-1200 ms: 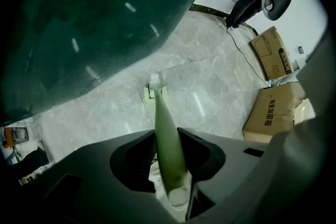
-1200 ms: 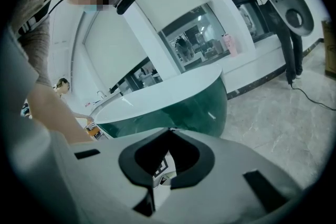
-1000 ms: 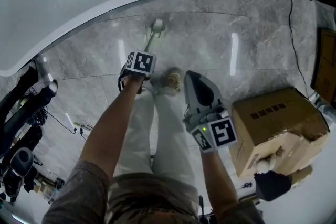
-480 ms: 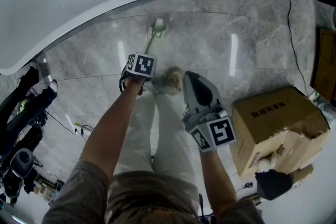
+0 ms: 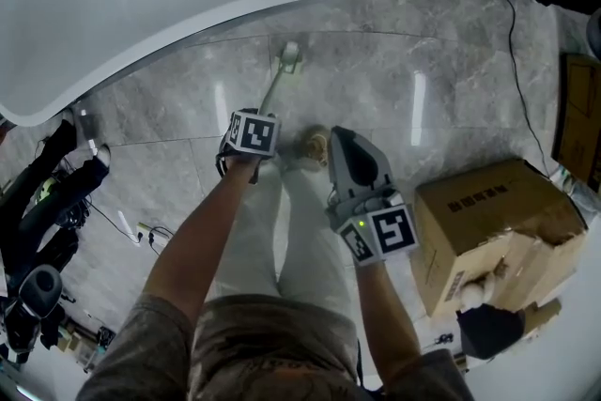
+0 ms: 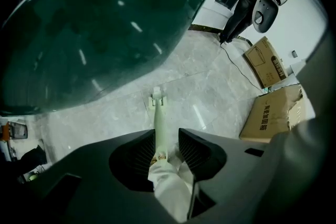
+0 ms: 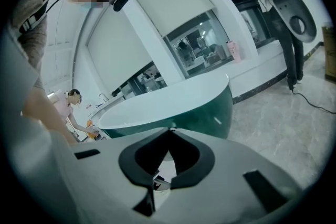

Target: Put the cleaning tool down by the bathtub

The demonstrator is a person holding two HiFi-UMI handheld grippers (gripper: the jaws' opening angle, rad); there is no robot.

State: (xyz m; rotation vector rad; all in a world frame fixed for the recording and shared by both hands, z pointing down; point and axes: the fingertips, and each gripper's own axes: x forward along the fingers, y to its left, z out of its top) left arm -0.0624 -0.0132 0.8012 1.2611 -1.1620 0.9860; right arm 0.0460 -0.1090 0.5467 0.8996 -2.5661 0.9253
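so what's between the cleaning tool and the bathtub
Only a strip of bare grey floor; the head view shows the cleaning tool lying apart from the bathtub.

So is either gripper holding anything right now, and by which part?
Nothing is held. The left gripper has just been opening its jaws; the cleaning tool lies on the floor, seen between them, ungripped. The right gripper is shut, empty.

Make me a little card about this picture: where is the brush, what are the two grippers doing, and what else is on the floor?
Brush: lying on the grey floor beside the bathtub, head end toward the tub
Left gripper: open, jaws have just been opening; brush handle shows in the gap, not pinched
Right gripper: shut, empty
Also on floor: cardboard box
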